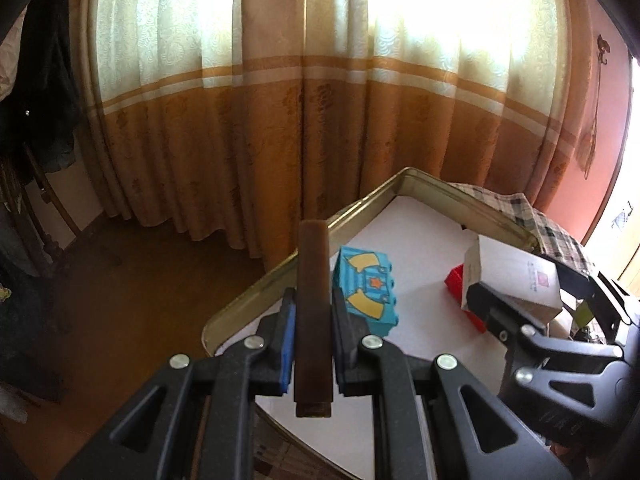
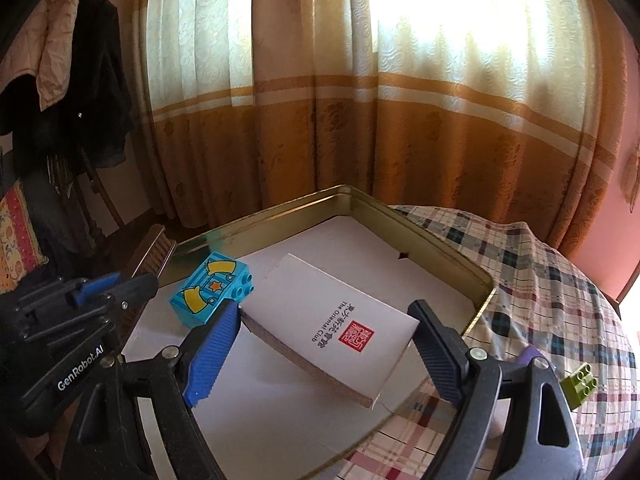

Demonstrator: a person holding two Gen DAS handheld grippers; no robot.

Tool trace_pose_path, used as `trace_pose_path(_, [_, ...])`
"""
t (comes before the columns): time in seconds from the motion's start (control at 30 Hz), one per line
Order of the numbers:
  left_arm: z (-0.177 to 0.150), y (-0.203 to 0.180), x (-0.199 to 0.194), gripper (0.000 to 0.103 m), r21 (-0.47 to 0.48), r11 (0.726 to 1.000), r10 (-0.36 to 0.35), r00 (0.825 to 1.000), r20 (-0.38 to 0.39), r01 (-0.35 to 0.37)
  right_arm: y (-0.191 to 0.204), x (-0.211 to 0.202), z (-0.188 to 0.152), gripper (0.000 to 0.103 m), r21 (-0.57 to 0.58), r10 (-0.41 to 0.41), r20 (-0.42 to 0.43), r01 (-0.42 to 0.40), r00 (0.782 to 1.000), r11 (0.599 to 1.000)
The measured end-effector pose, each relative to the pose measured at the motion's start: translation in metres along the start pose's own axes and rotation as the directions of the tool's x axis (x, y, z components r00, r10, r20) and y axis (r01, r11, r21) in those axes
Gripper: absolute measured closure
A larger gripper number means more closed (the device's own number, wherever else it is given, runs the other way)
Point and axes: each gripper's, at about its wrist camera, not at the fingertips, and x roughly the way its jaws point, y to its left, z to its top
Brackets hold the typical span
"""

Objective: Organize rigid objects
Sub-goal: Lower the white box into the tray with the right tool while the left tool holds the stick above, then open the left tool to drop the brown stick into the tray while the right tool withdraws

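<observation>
Two tongs in view, each clamped on one item, both over a gold-rimmed tin tray [image 2: 452, 248] lined with white paper.

Item 1: left tongs [image 1: 313, 312]. Pads closed on a dark brown wooden brush [image 1: 314, 312], held edge-on between the blue pads in the left wrist view; its pale bristle face shows in the right wrist view [image 2: 154, 250], beyond the tray's rim on the side away from the right tongs.

Item 2: right tongs [image 2: 326, 344]. Fingers spread wide and pressed against the two sides of a white booklet [image 2: 320, 312] with a red seal and black lettering on its cover. Booklet is tilted, raised above the tray lining.

Item 3: blue toy brick [image 1: 366, 290], printed with yellow shapes and an orange star, studs facing sideways. Lies on the tray lining between the two tongs, just ahead of the left tongs' inner finger; seen also in the right wrist view [image 2: 210, 294], near the right tongs' blue pad.

Item 4: red piece [image 1: 460, 284], partly hidden behind the booklet; kind cannot be told.

Item 5: olive-green brick [image 2: 580, 382], studs up, on the plaid cloth [image 2: 552, 280] outside the tray, beside the right tongs' outer finger.

Backdrop: orange-and-cream curtain [image 2: 360, 100].
</observation>
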Motion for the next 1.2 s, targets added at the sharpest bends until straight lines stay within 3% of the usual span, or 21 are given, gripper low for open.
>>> trace_pose_path(0.27, [0.0,-0.001,0.005,0.087,0.015,0.999,0.029,1.0,-0.006,-0.029,0.009,0.014,-0.004,0.015,-0.013,0.01,-0.039,-0.01,0.999,1.0])
trace_pose_path(0.33, [0.0,-0.001,0.002,0.068,0.016,0.999,0.044,0.999,0.003,-0.044,0.008,0.014,-0.007,0.015,-0.001,0.0,-0.045,0.0,0.999,1.0])
trace_pose_path(0.37, [0.0,-0.002,-0.001,0.065,0.016,0.998,0.055,0.998,0.013,-0.055,0.007,0.013,-0.008,0.015,0.009,-0.001,-0.047,0.001,0.999,1.0])
trace_pose_path(0.53, [-0.003,-0.001,-0.018,0.028,-0.009,0.997,0.078,0.995,0.06,-0.078,-0.005,-0.006,-0.012,0.015,0.062,-0.025,-0.032,0.027,0.999,0.998])
trace_pose_path(0.6, [-0.007,-0.001,-0.023,0.023,-0.026,0.997,0.07,0.995,0.065,-0.068,-0.011,-0.017,-0.014,0.015,0.089,-0.028,-0.028,0.03,0.999,0.996])
trace_pose_path(0.7, [-0.014,-0.005,-0.032,0.02,-0.042,0.998,0.057,0.996,0.064,-0.054,-0.02,-0.036,-0.02,0.015,0.114,-0.023,-0.025,0.026,0.999,0.993])
trace_pose_path(0.87, [-0.026,-0.019,-0.051,0.006,-0.076,0.997,0.016,0.996,0.088,-0.01,-0.04,-0.077,-0.038,0.014,0.148,-0.054,-0.007,0.055,0.998,0.987])
trace_pose_path(1.2, [-0.046,-0.082,-0.083,0.0,0.021,0.99,-0.142,0.985,0.099,0.141,-0.103,-0.148,-0.104,0.01,0.219,-0.181,-0.085,0.196,0.98,0.956])
